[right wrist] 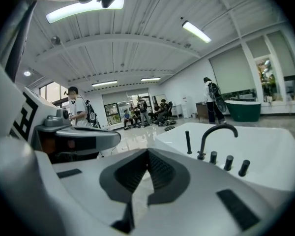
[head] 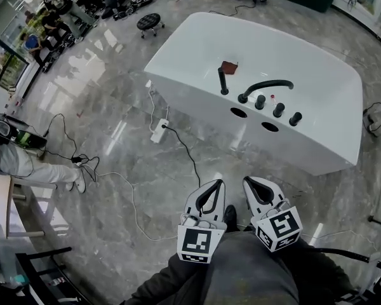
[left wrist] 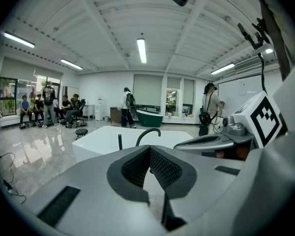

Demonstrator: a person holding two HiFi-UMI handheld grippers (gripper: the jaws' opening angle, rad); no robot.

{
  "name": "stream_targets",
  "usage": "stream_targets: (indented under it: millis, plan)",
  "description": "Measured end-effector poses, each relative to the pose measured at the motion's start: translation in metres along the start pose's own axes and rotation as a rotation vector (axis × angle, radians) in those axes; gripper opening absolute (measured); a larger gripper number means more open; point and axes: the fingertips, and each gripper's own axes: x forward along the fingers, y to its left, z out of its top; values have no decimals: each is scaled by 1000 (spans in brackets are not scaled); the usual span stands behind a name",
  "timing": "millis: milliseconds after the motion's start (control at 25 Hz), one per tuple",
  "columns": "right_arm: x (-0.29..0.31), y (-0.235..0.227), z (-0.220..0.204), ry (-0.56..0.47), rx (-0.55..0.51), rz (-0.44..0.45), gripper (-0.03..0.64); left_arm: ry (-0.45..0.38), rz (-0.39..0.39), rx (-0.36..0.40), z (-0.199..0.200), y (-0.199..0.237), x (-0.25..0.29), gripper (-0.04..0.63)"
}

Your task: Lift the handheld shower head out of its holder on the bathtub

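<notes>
A white bathtub (head: 324, 88) stands ahead on the grey marble floor. On its near rim the black handheld shower head (head: 223, 81) stands upright in its holder, left of the arched black faucet (head: 267, 84) and a row of black knobs (head: 278, 110). Both grippers are low in the head view, well short of the tub. My left gripper (head: 215, 183) and right gripper (head: 249, 181) are side by side, shut and empty. The shower head (left wrist: 120, 141) is far beyond the jaws in the left gripper view, as is the shower head (right wrist: 188, 142) in the right gripper view.
A white power strip (head: 159, 132) with a black cable lies on the floor left of the tub. A black stool (head: 149, 23) stands behind it. A brown-red item (head: 228, 67) sits inside the tub. People sit and stand at the far left and back, near a dark green tub (left wrist: 150, 118).
</notes>
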Motion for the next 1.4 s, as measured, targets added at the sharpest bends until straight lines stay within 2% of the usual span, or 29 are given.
stream_targets:
  millis: [320, 640, 1160, 1400]
  plan:
    - [18, -22, 21, -4, -12, -33, 5, -6, -17, -18, 13, 14, 24, 3]
    - [55, -55, 41, -19, 0, 9, 5, 15, 18, 1, 28, 31, 66, 3]
    - [120, -141, 71, 25, 26, 61, 5, 46, 52, -6, 63, 55, 176, 3]
    - [145, -172, 88, 21, 26, 84, 5, 53, 76, -7, 75, 62, 209, 3]
